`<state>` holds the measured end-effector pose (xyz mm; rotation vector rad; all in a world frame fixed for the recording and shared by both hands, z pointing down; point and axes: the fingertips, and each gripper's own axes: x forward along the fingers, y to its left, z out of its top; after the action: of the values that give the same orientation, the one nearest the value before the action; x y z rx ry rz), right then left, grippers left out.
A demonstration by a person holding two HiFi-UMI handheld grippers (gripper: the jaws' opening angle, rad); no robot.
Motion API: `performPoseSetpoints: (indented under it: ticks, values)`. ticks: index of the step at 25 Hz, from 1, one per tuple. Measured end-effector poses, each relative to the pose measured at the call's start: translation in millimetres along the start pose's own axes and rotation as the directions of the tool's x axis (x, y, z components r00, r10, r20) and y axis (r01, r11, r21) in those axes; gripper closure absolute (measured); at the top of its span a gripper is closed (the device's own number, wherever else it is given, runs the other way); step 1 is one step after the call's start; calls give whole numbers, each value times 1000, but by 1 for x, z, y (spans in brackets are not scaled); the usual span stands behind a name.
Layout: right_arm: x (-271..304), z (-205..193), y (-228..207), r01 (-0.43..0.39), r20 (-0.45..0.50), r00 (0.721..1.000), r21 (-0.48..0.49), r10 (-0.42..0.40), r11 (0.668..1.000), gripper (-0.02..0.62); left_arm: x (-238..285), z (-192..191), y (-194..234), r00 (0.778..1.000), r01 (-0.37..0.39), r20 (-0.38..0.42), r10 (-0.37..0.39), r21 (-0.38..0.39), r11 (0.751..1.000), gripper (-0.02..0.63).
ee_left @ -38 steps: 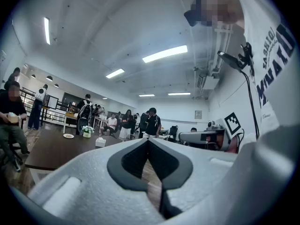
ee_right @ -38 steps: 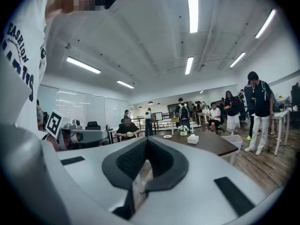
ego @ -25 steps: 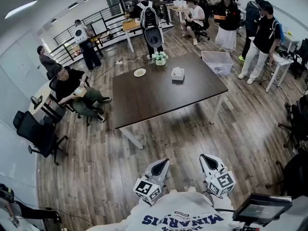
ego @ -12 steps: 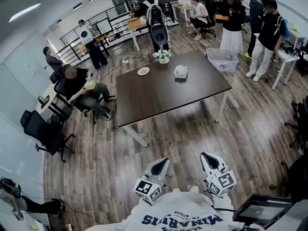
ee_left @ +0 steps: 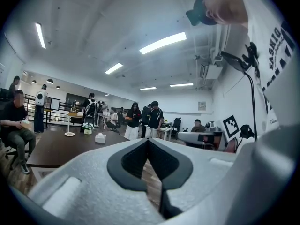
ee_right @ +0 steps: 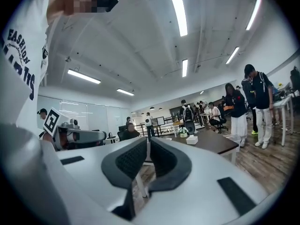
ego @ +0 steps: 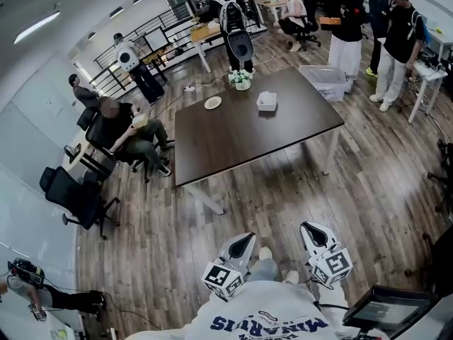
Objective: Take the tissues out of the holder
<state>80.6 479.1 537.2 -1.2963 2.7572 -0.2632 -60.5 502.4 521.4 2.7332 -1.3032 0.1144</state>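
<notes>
A white tissue holder (ego: 267, 101) sits on the far part of a dark table (ego: 241, 140), well ahead of me; it shows small in the left gripper view (ee_left: 100, 137) and in the right gripper view (ee_right: 191, 139). My left gripper (ego: 245, 240) and right gripper (ego: 312, 230) are held close to my body, over the wooden floor and far short of the table. Both are shut with nothing between their jaws. The jaw tips meet in the left gripper view (ee_left: 148, 139) and in the right gripper view (ee_right: 148, 139).
A small plate (ego: 212, 103) and a flower pot (ego: 241, 80) stand near the table's far edge. A seated person (ego: 124, 133) is left of the table and standing people (ego: 400, 37) are at the right. A clear bin (ego: 322, 80) and office chairs (ego: 74, 197) stand around.
The head view has shifted: the table and room have slid slightly right and up in the picture. Both grippers stay low by my body, still shut.
</notes>
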Motion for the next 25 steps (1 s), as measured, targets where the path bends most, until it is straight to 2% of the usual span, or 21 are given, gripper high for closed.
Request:
performPoseSetpoints:
  ticks: [7,12,20,25]
  values:
    - [6,-3,-28,42,-14,999,7,-42,999,571,34,0,11,1000,29,-4,-29,-7,1000,603]
    - [29,-2,-51,77,-37,996,-3,-77,997,571,67,1,33,998,63,8,-63,-32,997,603]
    - [110,-3,-90,104,-81,991,-30,-106,994,571,128,-2,112,995,96,24,-94,-67,993,603]
    - [175,15,-108,126,-93,987,-30,-128,992,571,159,7,179,995,95,17,-94,-86,992,603]
